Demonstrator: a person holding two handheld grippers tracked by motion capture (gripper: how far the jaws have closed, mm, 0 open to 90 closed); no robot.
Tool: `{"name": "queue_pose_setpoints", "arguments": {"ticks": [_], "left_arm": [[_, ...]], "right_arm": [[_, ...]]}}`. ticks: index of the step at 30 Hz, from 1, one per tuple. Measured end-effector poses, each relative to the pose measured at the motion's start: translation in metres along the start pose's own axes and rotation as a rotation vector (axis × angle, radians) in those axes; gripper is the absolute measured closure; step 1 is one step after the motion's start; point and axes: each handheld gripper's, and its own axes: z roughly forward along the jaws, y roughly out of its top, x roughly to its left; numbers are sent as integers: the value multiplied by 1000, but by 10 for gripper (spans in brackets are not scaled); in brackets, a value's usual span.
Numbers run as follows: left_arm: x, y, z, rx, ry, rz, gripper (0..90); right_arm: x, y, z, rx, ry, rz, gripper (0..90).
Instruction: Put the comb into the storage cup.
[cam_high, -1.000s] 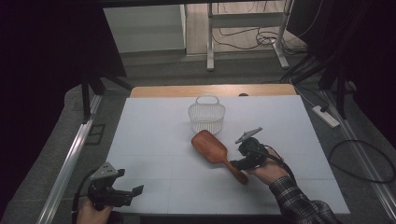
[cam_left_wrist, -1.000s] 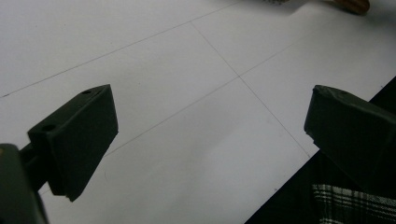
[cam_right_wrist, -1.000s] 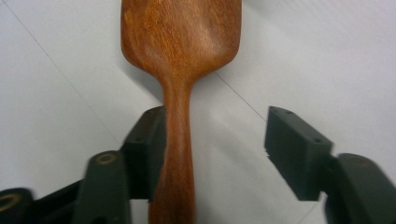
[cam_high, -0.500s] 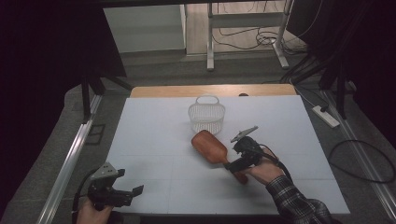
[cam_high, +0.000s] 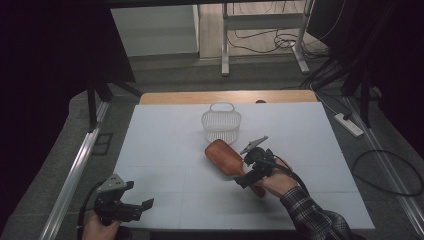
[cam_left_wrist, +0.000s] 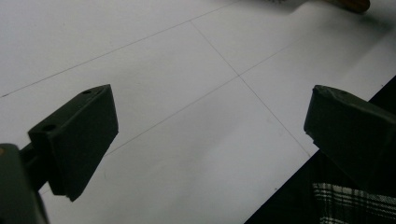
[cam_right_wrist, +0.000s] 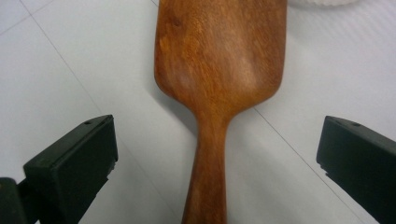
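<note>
A brown wooden paddle brush (cam_high: 225, 157) lies flat on the white table (cam_high: 170, 150), its head toward a white basket (cam_high: 221, 121). My right gripper (cam_high: 245, 169) hovers over the brush's handle. In the right gripper view the handle of the brush (cam_right_wrist: 219, 60) runs up between the jaws of the right gripper (cam_right_wrist: 217, 140). They have just been opening and now stand open, clear of the wood on both sides. My left gripper (cam_high: 141, 199) is at the table's front left edge, and the left gripper (cam_left_wrist: 210, 116) is open over bare table.
The small white basket stands upright just beyond the brush head, its rim (cam_right_wrist: 317, 2) at the top of the right gripper view. A plaid sleeve (cam_high: 310, 217) reaches in from the front right. The table's front edge (cam_left_wrist: 289, 172) runs close under the left gripper.
The right gripper's jaws have spread wide apart from the brush handle, letting it go. The brush stays flat on the table. The left gripper has not moved.
</note>
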Motion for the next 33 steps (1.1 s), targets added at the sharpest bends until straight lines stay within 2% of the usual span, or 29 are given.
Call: {"name": "queue_pose_setpoints", "arguments": {"ticks": [2, 10, 16, 23, 31, 33], "left_arm": [[0, 0, 0, -1, -1, -1, 38], [0, 0, 0, -2, -1, 1, 37], [0, 0, 0, -2, -3, 3, 37], [0, 0, 0, -3, -3, 5, 37], [0, 0, -1, -3, -5, 6, 37], [0, 0, 0, -3, -5, 6, 37]], "right_arm": [[1, 1, 2, -2, 4, 14, 0], [0, 1, 8, 26, -9, 15, 0], [1, 0, 13, 44, -1, 21, 0], [5, -2, 23, 93, -30, 3, 0], [3, -4, 34, 128, -49, 21, 0], [2, -5, 36, 135, -42, 27, 0]]}}
